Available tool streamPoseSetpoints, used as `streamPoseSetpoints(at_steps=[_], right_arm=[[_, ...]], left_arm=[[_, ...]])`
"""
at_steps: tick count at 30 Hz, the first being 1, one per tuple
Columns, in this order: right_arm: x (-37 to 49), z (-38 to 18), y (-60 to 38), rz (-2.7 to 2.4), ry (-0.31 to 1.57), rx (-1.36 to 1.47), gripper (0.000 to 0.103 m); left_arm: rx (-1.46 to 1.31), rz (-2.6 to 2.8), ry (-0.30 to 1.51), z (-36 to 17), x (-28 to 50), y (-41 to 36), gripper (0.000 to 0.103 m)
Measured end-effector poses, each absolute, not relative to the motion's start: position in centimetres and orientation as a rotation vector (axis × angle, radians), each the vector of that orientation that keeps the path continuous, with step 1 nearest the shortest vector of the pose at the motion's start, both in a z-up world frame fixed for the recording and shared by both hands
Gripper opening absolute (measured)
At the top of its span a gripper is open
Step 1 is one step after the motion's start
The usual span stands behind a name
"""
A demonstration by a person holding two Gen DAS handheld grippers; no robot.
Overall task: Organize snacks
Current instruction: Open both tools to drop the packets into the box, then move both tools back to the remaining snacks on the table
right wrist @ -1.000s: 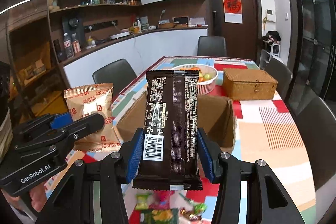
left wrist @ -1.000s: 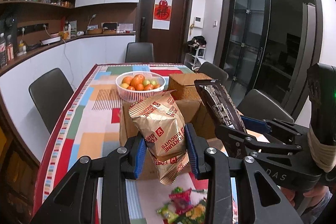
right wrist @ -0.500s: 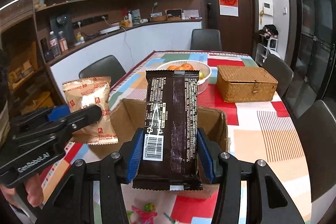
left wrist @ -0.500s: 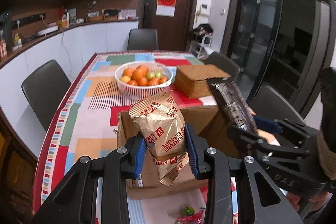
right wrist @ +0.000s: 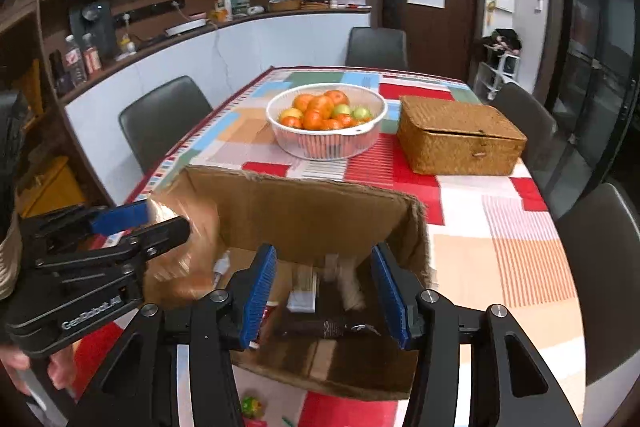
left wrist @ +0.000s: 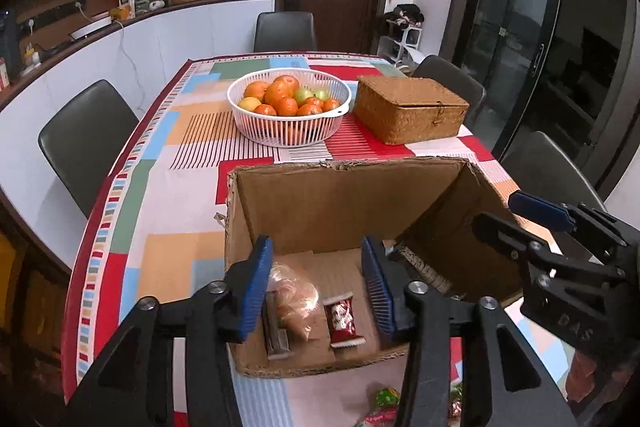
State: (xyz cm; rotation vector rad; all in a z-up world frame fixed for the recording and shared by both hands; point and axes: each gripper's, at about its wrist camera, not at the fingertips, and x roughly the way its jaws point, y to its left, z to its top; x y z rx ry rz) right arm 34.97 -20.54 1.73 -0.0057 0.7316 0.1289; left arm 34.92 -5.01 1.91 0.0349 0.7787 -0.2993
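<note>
An open cardboard box (left wrist: pixel 320 203) (right wrist: pixel 304 211) stands on the table in front of me. My left gripper (left wrist: pixel 316 287) is open and empty above its near left part. Below it inside lie a blurred gold biscuit bag (left wrist: pixel 294 301), a small red packet (left wrist: pixel 342 317) and a dark bar (left wrist: pixel 276 331). My right gripper (right wrist: pixel 326 293) is open and empty over the box's near right. The dark chocolate pack (right wrist: pixel 324 323) lies inside below it. In the right wrist view the gold bag (right wrist: pixel 184 259) shows as a blur beside the left gripper (right wrist: pixel 132 227).
A white basket of oranges (left wrist: pixel 289 109) and a woven lidded box (left wrist: pixel 410 109) stand beyond the cardboard box on the patchwork tablecloth. Loose candy wrappers (left wrist: pixel 386 401) lie at the near table edge. Dark chairs surround the table.
Both grippers moved over the box and opened. The gold biscuit bag and the dark chocolate pack left the jaws and dropped into the box.
</note>
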Motion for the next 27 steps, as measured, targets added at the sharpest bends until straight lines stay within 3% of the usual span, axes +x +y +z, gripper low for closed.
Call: streamPoseSetpoints(at_steps=[14, 17, 27], right_arm=[[25.1, 4.5, -20.9, 0.132, 0.588, -0.011, 0.052], [23.1, 4.9, -21.3, 0.123, 0.567, 0.0, 0.058], [17.6, 4.3, -21.8, 0.131, 0.563, 0.011, 0.058]], left_arm=[[0.104, -0.42, 0.611, 6.4, 24.2, -5.8, 0.057], [0.108, -0.434, 0.597, 6.6, 22.2, -6.0, 0.058], [0.162, -0.473, 0.588, 5.7, 16.7, -6.7, 0.062]])
